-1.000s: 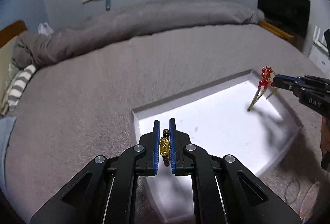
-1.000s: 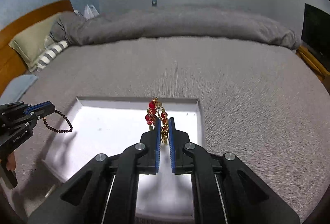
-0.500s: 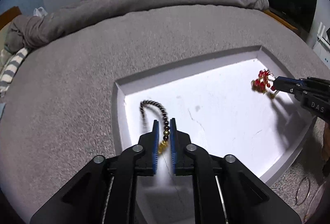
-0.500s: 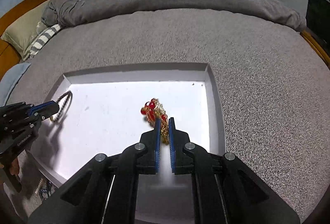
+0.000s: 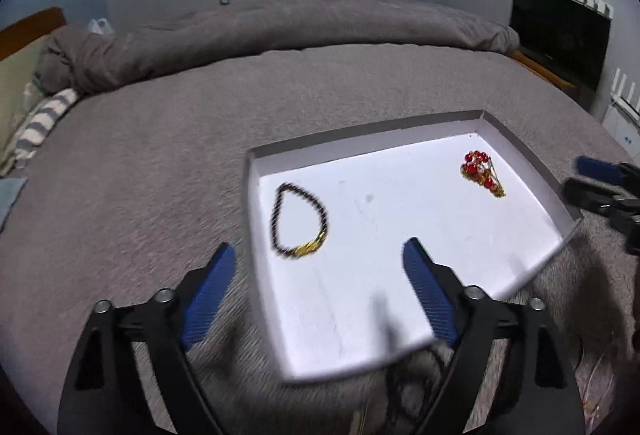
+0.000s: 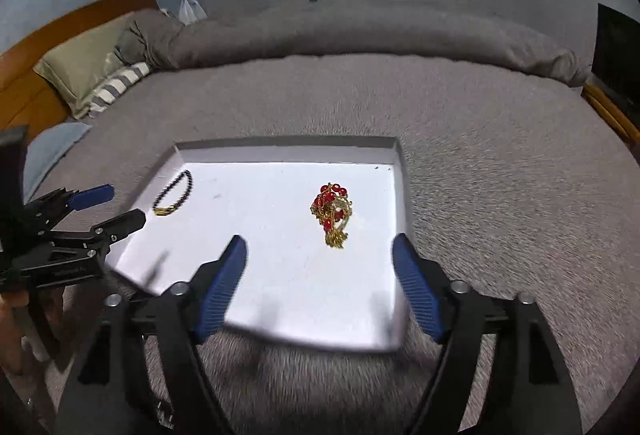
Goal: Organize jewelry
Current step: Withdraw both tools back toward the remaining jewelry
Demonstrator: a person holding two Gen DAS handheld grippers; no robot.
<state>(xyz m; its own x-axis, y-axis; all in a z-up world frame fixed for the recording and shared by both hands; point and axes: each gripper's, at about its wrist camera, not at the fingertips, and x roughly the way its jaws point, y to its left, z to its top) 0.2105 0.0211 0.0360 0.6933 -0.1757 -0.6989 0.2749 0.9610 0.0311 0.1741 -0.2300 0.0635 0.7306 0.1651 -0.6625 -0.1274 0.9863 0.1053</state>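
A white tray (image 5: 520, 151) lies on the grey bed. A dark bead bracelet with a gold charm (image 5: 298, 222) lies flat in its left part and also shows in the right wrist view (image 6: 174, 193). A red and gold bead piece (image 5: 482, 173) lies in the tray's right part, seen too in the right wrist view (image 6: 333, 208). My left gripper (image 5: 320, 297) is open and empty, just short of the bracelet. My right gripper (image 6: 320, 285) is open and empty, just short of the red piece. Each gripper shows in the other's view: left gripper (image 6: 108, 207), right gripper (image 5: 592, 181).
The tray (image 6: 396, 171) sits on a grey blanket (image 5: 160, 139). A rolled grey duvet (image 6: 360, 39) and pillows (image 6: 80, 67) lie at the far side. Thin loose rings (image 5: 596, 379) lie on the blanket near the tray's front right corner. A dark screen (image 5: 560, 31) stands at right.
Both grippers opened and let go. The bracelet and the red bead piece now lie in the tray. Both grippers have drawn back toward the tray's near edge.
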